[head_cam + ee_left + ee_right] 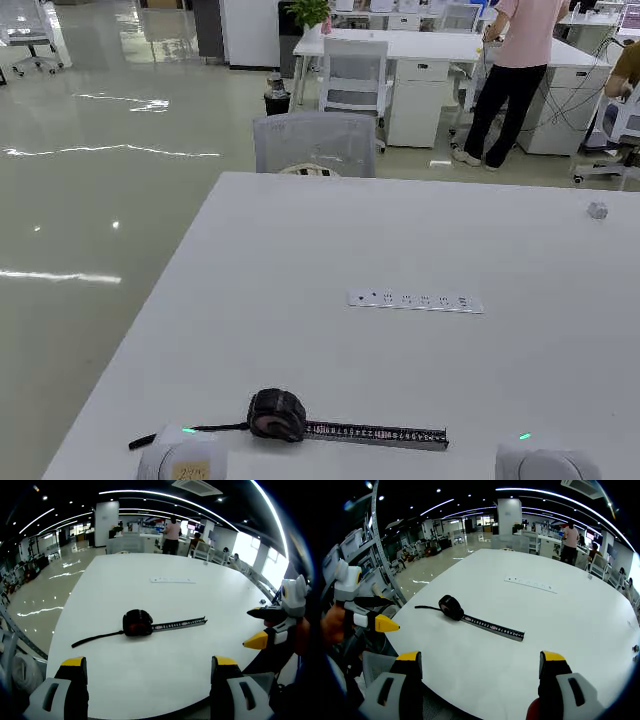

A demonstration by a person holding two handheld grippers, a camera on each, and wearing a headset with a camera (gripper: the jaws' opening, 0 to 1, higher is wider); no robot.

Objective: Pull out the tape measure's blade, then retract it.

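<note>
A black tape measure (276,414) lies near the front edge of the white table (420,240), its blade (376,434) pulled out to the right and its wrist strap (160,436) trailing left. The case (137,622) and blade (179,625) appear in the left gripper view, and the case (451,606) and blade (492,627) in the right gripper view. My left gripper (149,672) is open, short of the tape, with nothing between its jaws. My right gripper (480,667) is open too, held back from the table edge. Each gripper's top peeks in at the bottom of the head view.
A white power strip (415,301) lies mid-table. A small grey object (597,210) sits at the far right. A grey chair (314,143) stands at the far edge. Beyond are desks and a standing person (512,70).
</note>
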